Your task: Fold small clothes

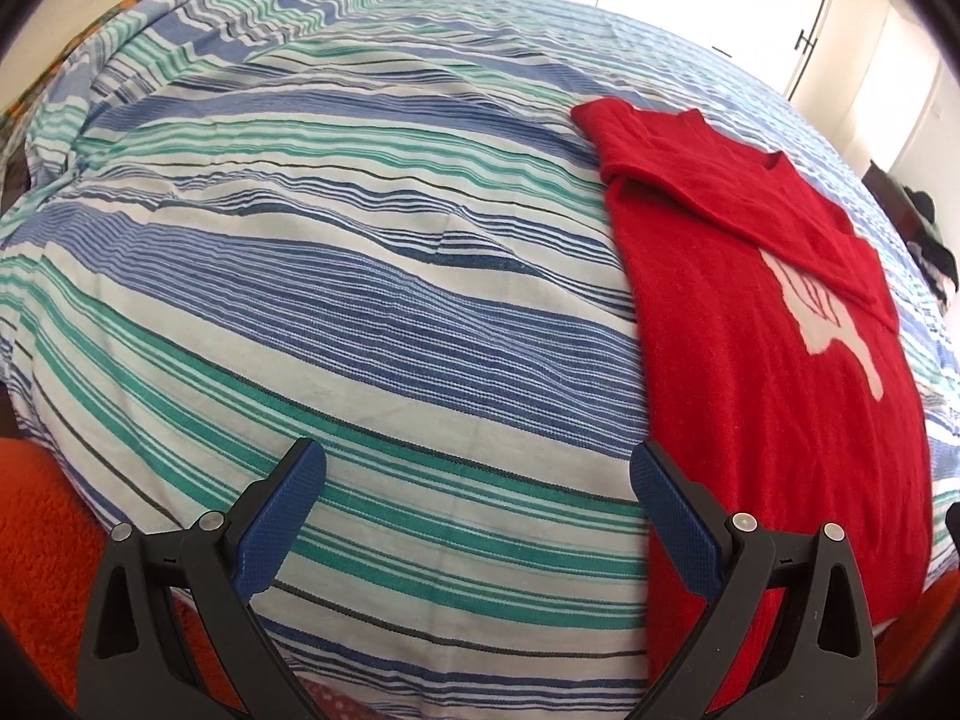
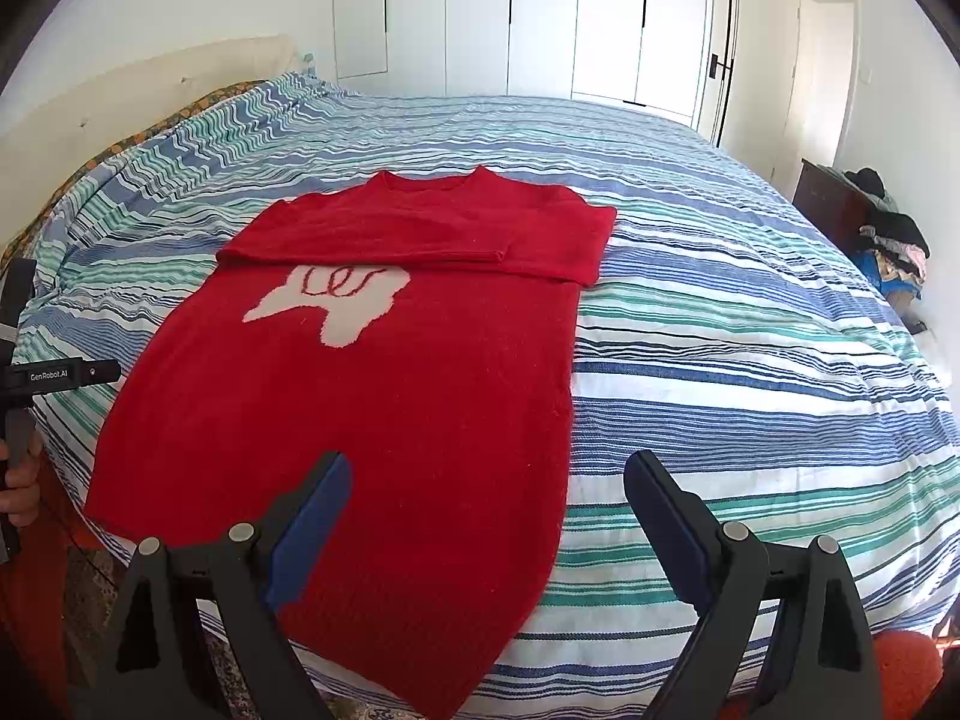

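One sweater (image 2: pixel 372 396), red, with one white motif (image 2: pixel 336 300) on its front; both sleeves folded across the chest. One bed, with one striped cover (image 2: pixel 750 324). Two grippers: left gripper (image 1: pixel 477 474) and right gripper (image 2: pixel 486 480), each with two fingers spread apart and blue pads (image 1: pixel 282 516), four pads counted in all. One dark cabinet (image 2: pixel 831 204) at the far side, bearing one pile of clothes (image 2: pixel 894 234); items in the pile cannot be counted. One run of white wardrobe doors (image 2: pixel 540 18); door count uncertain.
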`<state>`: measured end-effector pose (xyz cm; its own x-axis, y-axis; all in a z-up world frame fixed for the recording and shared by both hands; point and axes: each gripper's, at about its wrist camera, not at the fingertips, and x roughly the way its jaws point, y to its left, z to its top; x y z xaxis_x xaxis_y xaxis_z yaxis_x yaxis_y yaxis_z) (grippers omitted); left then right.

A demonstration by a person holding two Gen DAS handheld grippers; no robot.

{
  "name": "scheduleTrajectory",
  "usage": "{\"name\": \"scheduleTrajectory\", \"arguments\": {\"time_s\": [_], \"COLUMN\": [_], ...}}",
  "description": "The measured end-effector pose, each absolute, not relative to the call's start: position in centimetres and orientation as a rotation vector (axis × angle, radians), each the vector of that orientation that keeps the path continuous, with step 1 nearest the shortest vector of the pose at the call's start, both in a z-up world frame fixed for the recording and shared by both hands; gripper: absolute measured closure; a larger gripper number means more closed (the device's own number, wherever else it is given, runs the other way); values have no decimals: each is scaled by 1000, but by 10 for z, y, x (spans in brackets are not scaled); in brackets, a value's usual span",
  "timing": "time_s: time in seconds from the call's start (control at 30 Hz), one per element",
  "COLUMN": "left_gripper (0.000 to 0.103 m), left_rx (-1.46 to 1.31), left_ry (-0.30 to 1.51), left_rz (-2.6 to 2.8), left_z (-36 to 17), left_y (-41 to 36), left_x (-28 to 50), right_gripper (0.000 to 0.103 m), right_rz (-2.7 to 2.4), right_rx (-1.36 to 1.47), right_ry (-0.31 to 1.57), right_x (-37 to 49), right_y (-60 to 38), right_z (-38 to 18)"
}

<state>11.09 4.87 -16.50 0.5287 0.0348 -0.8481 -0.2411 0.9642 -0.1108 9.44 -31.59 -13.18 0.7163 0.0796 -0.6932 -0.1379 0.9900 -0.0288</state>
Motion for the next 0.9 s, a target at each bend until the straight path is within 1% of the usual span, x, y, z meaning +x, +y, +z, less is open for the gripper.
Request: {"name": "scheduleTrajectory", "arguments": {"time_s": [0.9], "left_gripper": [1], "left_rx": [-204], "left_ry": [1007], "left_rz": [175], "left_z": [-169], "left_y": [47], "left_x": [110], "right_gripper": [11], "right_rz": [117], "right_rx": [-93], "right_ry": [760], "right_x": [94], "right_y": [-315], "right_z": [-131]}}
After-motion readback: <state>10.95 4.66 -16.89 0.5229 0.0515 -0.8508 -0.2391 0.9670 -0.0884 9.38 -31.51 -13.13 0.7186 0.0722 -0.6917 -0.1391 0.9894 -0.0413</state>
